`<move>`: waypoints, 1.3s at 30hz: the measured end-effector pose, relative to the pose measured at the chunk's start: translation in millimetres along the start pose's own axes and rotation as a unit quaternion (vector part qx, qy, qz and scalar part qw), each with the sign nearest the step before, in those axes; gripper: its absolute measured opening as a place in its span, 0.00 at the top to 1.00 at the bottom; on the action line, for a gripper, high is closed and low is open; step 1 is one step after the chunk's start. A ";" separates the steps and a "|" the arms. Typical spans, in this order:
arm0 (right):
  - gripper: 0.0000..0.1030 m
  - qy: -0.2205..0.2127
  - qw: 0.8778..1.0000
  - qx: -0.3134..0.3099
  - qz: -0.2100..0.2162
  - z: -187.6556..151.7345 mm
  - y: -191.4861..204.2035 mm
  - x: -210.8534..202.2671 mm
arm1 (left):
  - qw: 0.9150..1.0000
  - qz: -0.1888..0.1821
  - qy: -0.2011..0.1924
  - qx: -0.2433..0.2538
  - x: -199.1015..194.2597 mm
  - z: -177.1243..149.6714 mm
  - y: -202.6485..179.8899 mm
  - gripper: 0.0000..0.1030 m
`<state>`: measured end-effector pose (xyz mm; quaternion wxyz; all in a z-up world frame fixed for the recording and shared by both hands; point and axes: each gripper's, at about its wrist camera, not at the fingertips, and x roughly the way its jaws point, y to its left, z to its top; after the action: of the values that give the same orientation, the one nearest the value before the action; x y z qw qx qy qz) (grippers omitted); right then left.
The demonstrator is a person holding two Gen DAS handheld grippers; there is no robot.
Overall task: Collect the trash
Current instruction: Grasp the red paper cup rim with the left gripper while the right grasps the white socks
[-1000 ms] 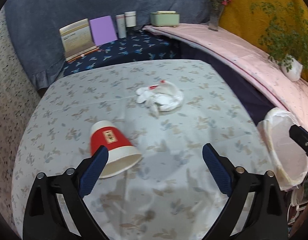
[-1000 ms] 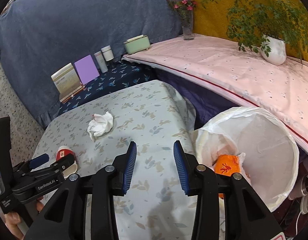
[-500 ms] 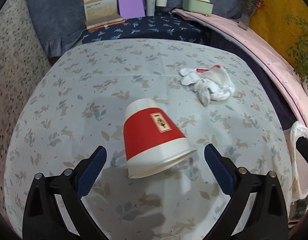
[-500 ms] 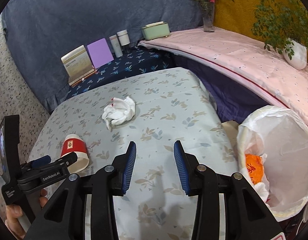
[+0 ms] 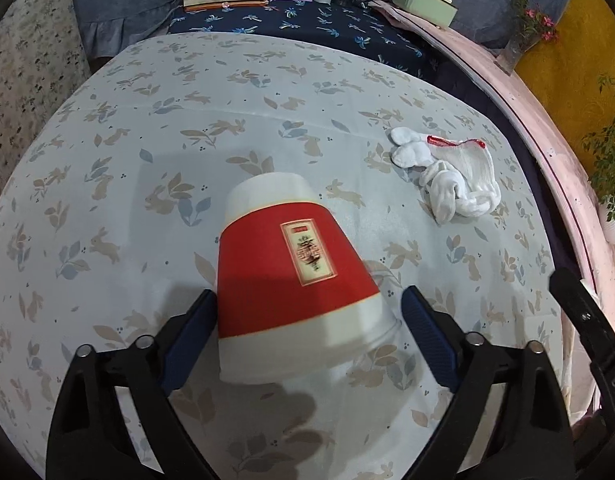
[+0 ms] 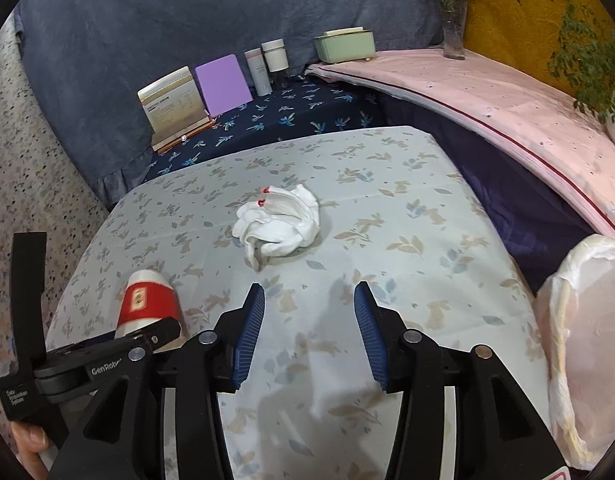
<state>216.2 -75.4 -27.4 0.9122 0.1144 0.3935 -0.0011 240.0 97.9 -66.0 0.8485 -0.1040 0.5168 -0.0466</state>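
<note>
A red and white paper cup (image 5: pixel 291 280) lies on its side on the floral tablecloth, its mouth toward me. My left gripper (image 5: pixel 307 320) is open, its blue pads on either side of the cup's wide end, the left pad close against it. The cup also shows in the right wrist view (image 6: pixel 147 300). A crumpled white cloth with red trim (image 5: pixel 447 172) lies farther right; it also shows in the right wrist view (image 6: pixel 281 220). My right gripper (image 6: pixel 309 328) is open and empty above the table, short of the cloth.
A bin lined with a white bag (image 6: pixel 587 340) stands off the table's right edge. A book stand (image 6: pixel 171 104), purple card (image 6: pixel 223 84), two bottles (image 6: pixel 267 64) and green box (image 6: pixel 345 44) line the back. A pink-covered ledge (image 6: pixel 487 92) carries a vase and a plant.
My left gripper has moved forward over the cup, which now sits between its pads. My right gripper has swung left, away from the bin, toward the cloth, and opened wider.
</note>
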 end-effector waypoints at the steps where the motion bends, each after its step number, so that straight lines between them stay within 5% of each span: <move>1: 0.55 0.002 1.000 0.000 0.001 1.7 1.9 3.7 | 1.000 -0.005 0.000 0.000 -0.4 1.6 0.3 0.18; 24: 0.56 0.031 0.999 0.006 -0.008 44.6 7.3 98.8 | 0.998 -0.017 -0.043 0.048 -6.3 36.8 -18.2 0.20; 26: 0.65 0.039 0.999 0.007 -0.006 43.6 6.1 105.2 | 0.998 -0.016 -0.045 0.051 -6.0 36.9 -19.2 0.20; 28: 0.87 0.045 0.999 0.005 -0.006 41.7 6.2 108.9 | 0.997 -0.017 -0.046 0.052 -6.6 36.9 -20.7 0.20; 39: 0.93 0.000 1.000 0.020 -0.005 45.4 -10.1 57.9 | 0.995 -0.030 -0.063 0.075 -32.9 26.5 -47.2 0.20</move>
<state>287.9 -89.6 -40.9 0.9098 0.1305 0.3938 -0.0138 249.7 61.5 -15.1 0.8830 -0.0581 0.4540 -0.1040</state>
